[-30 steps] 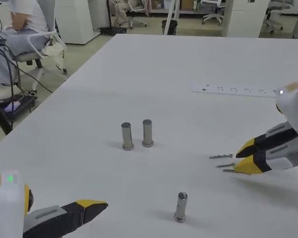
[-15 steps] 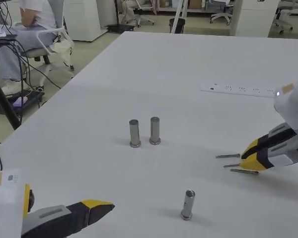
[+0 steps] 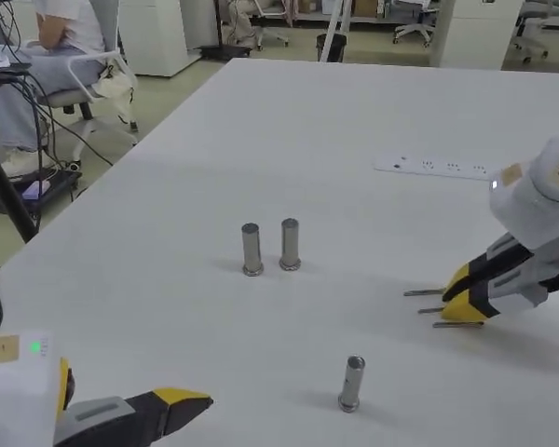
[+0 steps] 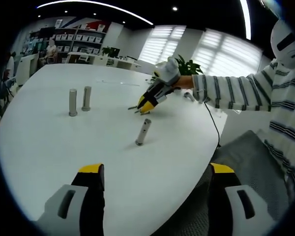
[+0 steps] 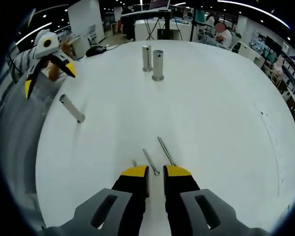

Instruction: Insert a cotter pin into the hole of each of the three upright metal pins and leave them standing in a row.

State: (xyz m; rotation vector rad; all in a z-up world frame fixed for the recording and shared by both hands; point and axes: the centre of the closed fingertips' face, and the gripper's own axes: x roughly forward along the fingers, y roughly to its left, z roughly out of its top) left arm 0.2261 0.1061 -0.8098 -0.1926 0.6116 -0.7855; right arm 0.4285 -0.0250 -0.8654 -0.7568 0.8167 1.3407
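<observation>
Right claw (image 3: pixel 455 302) has narrowed over 3 cotter pins (image 5: pixel 165 150).

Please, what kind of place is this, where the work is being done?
Probably an open-plan office or lab workroom. There is a large white table with a power strip on it, an office chair beside it, and shelves in the background.
</observation>
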